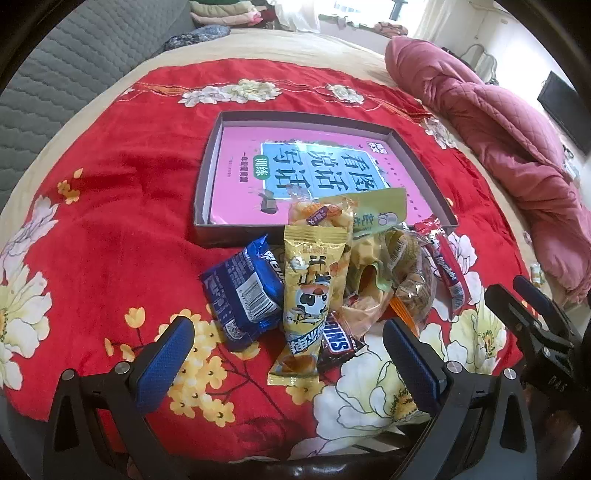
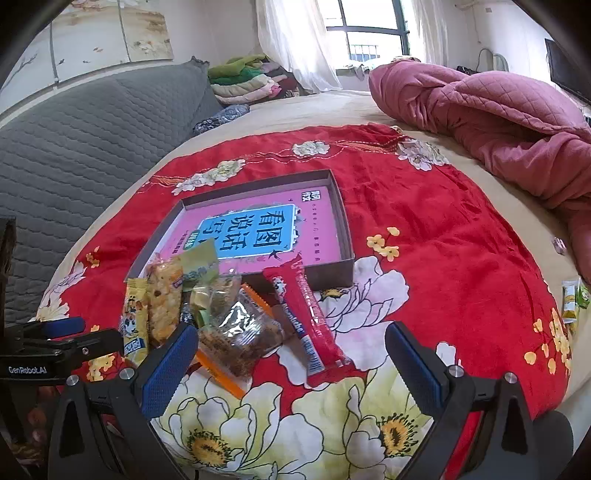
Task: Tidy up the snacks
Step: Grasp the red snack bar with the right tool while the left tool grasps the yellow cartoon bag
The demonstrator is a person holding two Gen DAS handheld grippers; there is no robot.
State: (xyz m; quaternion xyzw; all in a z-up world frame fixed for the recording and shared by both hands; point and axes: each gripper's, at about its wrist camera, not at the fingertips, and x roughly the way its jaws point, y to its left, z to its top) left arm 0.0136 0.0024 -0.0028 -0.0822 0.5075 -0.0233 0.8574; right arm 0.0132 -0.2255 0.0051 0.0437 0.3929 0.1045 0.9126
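Left wrist view, nearest first: left gripper (image 1: 288,354), jaws spread wide, holding nothing, hovering over a red floral cloth (image 1: 110,236). Between its fingers: a yellow cartoon-cow packet (image 1: 308,291) lying over a brown Snickers bar (image 1: 338,347). Just to the left, touching the yellow packet: a blue biscuit packet (image 1: 243,291). Right of these, heaped together: a clear bag of brown snacks (image 1: 410,288), a green packet (image 1: 376,214), a clear puffed-snack bag (image 1: 321,218), and a long red stick pack (image 1: 447,266).

Right wrist view: right gripper (image 2: 291,354), jaws likewise wide apart and empty, with the clear bag and red stick pack lying between its fingers.

Behind the heap, touching its far edge: a shallow grey box (image 1: 201,177) containing a pink booklet (image 1: 243,173), with no snacks resting fully inside it.

Beyond: a rumpled pink quilt (image 1: 498,140) at right, a grey quilted headboard (image 2: 81,129) at left, and folded clothes (image 2: 243,81) by the window (image 2: 369,33).
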